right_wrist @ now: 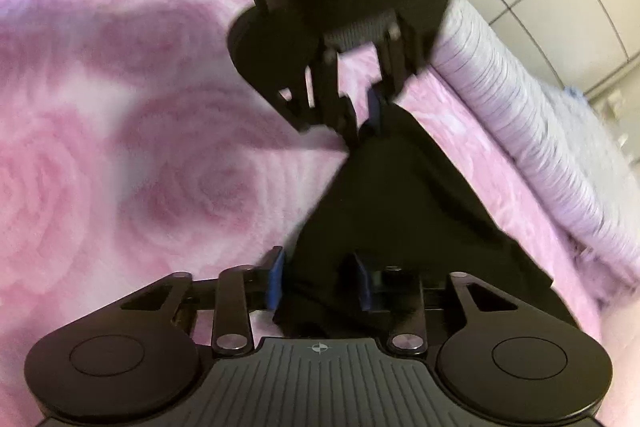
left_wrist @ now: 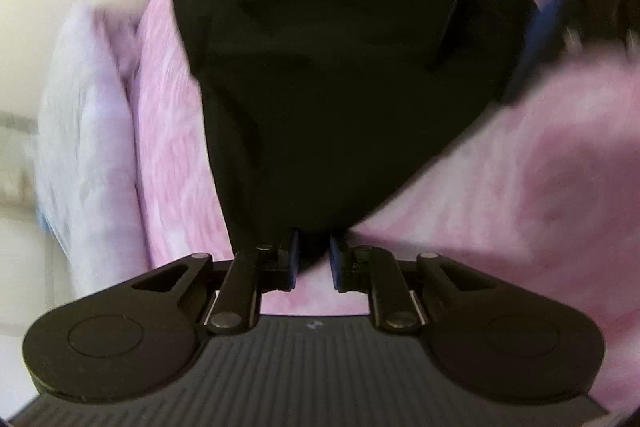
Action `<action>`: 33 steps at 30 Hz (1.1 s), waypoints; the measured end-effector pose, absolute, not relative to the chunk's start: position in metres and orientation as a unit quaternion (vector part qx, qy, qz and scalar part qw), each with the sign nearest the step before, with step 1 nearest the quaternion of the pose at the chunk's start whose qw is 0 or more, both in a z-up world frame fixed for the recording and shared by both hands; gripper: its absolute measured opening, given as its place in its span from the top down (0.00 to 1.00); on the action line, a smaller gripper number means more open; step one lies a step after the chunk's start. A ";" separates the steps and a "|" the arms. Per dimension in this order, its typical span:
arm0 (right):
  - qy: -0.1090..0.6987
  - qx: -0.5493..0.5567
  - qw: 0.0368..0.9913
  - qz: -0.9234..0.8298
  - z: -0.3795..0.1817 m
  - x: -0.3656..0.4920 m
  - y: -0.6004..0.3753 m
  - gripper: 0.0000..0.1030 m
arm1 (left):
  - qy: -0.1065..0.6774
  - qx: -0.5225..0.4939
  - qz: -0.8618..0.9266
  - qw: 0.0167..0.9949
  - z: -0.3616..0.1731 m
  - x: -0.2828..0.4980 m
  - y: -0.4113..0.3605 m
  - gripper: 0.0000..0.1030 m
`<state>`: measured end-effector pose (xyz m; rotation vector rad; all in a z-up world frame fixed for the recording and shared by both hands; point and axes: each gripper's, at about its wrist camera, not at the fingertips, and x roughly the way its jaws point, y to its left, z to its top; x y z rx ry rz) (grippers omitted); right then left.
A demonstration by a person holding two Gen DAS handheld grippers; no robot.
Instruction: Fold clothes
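Black garment (left_wrist: 320,99) stretched between grippers — left gripper (left_wrist: 314,259) jaws clamping it, right gripper (right_wrist: 318,279) likewise.

Both views are pretty smeared, so the rose blanket (right_wrist: 120,155) is mush near the edges and the striped fabric (right_wrist: 560,163) off its far side loses its lines as it runs out of frame. My right claw (left_wrist: 496,27) in the left view is just a dark blur chopped off by the top corner, and I can't make out its jaws there. The black cloth (right_wrist: 400,195) is one flat dark blob, so folds and edges don't read, and its near end disappears behind my right claw's body.
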<state>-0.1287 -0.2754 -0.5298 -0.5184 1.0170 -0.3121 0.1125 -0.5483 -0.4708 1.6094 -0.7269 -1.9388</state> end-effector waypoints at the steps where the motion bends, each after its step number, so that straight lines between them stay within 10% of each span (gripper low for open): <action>1: 0.479 -0.245 0.830 -0.150 -0.529 -0.131 -0.275 0.87 | -0.270 0.593 -0.715 0.255 -0.472 0.113 -0.549 0.89; 12: 0.512 -0.181 0.826 -0.150 -0.509 -0.197 -0.262 1.00 | -0.246 0.580 -0.728 0.272 -0.468 0.121 -0.560 0.92; 14: 0.483 -0.207 0.838 -0.150 -0.497 -0.200 -0.249 0.92 | -0.264 0.571 -0.729 0.269 -0.465 0.126 -0.556 0.88; 16: 0.456 -0.230 0.848 -0.143 -0.495 -0.186 -0.243 0.57 | -0.290 0.565 -0.726 0.262 -0.467 0.130 -0.551 0.83; 20: 0.451 -0.260 0.842 -0.146 -0.516 -0.135 -0.264 0.54 | -0.318 0.570 -0.717 0.246 -0.474 0.128 -0.553 0.81; 24: 0.486 -0.254 0.821 -0.156 -0.534 -0.116 -0.288 0.93 | -0.296 0.580 -0.716 0.253 -0.477 0.126 -0.565 0.88; 33: 0.481 -0.250 0.828 -0.141 -0.513 -0.173 -0.297 0.95 | -0.217 0.558 -0.755 0.267 -0.462 0.131 -0.569 0.90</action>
